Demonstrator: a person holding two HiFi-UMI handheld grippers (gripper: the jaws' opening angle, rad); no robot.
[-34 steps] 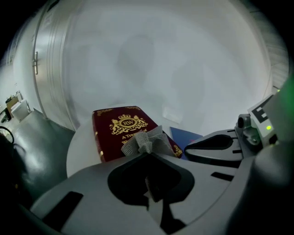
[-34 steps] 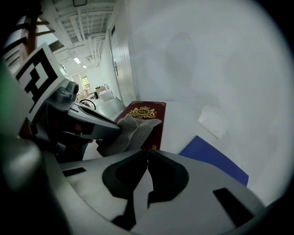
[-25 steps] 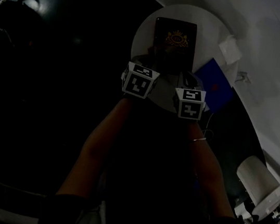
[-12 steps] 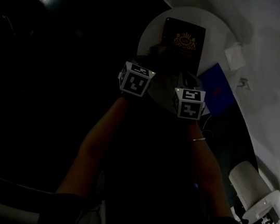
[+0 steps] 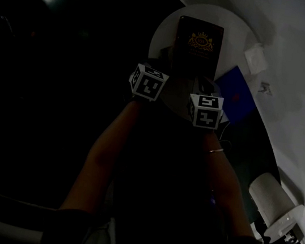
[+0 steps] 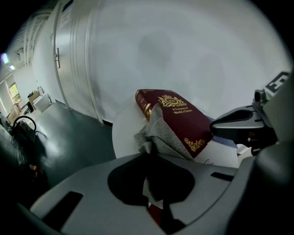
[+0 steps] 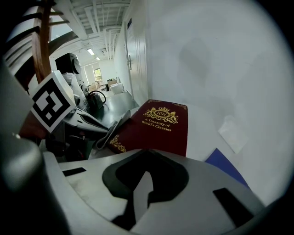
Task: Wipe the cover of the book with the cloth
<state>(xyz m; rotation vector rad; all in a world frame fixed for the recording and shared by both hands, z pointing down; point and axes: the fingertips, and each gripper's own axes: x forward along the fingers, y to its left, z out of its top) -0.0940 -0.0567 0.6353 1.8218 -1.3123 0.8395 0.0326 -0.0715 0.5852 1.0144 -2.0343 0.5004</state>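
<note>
A maroon book (image 6: 180, 114) with a gold crest lies on a small round white table (image 6: 125, 128); it also shows in the head view as the book (image 5: 199, 40). A grey cloth (image 6: 158, 135) is draped over the book's near left edge and runs back between the jaws of my left gripper (image 6: 154, 193), which is shut on it. My right gripper (image 7: 140, 193) stands at the book's (image 7: 156, 126) near right corner with its jaws together. Whether they pinch the cover is hidden.
A blue flat thing (image 7: 226, 166) lies right of the book, with a white slip of paper (image 7: 234, 133) beyond it by the white wall. The table's edge drops to a dark floor (image 6: 73, 133) on the left. A door and corridor lie far left.
The left gripper and cloth have slid slightly left across the near part of the book. The right gripper has barely moved. The head camera has shifted a little.
</note>
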